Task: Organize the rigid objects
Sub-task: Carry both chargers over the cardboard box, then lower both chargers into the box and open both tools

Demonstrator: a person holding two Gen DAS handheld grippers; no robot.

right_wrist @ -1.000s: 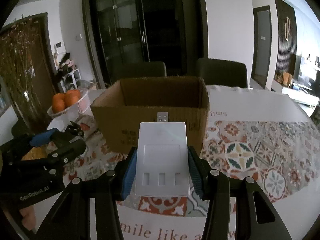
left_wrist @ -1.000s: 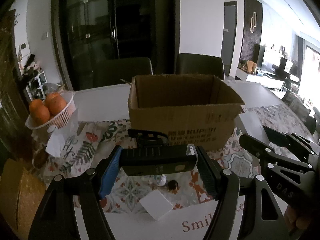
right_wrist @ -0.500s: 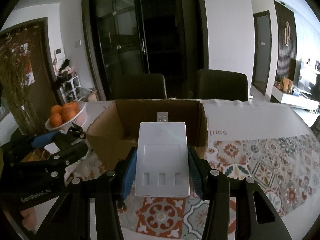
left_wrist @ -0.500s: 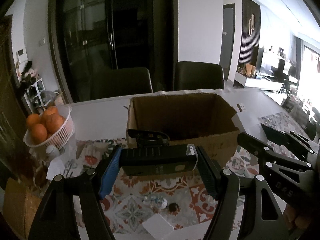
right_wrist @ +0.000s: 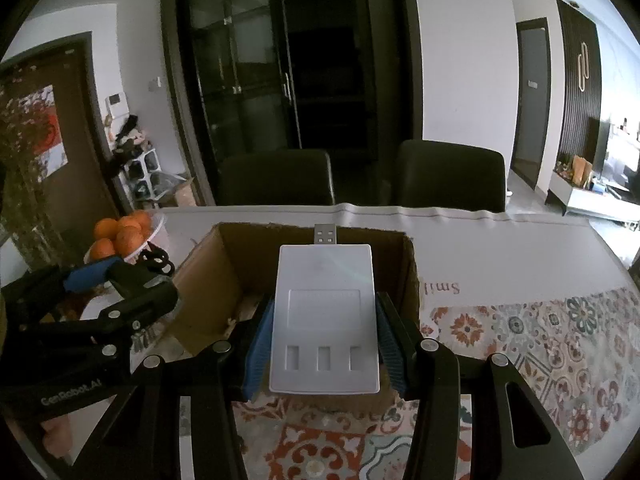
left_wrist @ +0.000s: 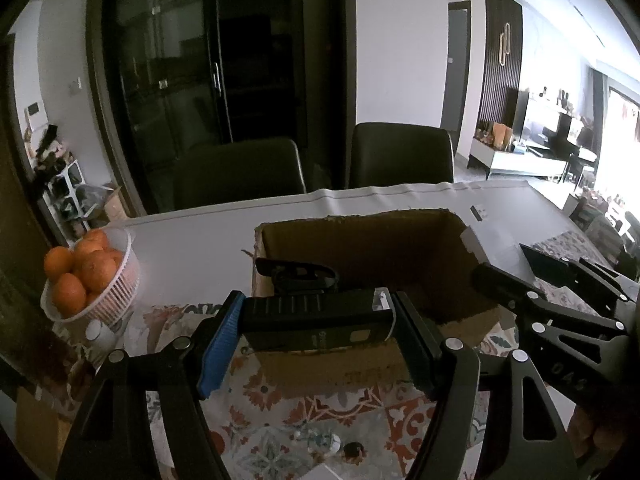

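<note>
Two tools loaded | left tool (left_wrist: pixel 316 328) grips black device (left_wrist: pixel 316 322) crosswise | right tool (right_wrist: pixel 324 344) clamps white charger (right_wrist: pixel 325 316), plug forward | cardboard box (right_wrist: pixel 224 276) directly ahead, below both

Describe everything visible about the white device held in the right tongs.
The white device is a flat, rounded rectangle that looks like smooth plastic. A metal USB plug projects from its far end, and three small rectangular recesses line its near end. It is held level, clamped at both long edges by the right tongs, above the near wall of the cardboard box.

Right claw (right_wrist: pixel 325 344) clamped on white charger (right_wrist: pixel 325 320), USB plug poking out over open box (right_wrist: pixel 224 280); left claw (right_wrist: pixel 120 284) gripping a black gadget (right_wrist: pixel 150 286) beside it.
</note>
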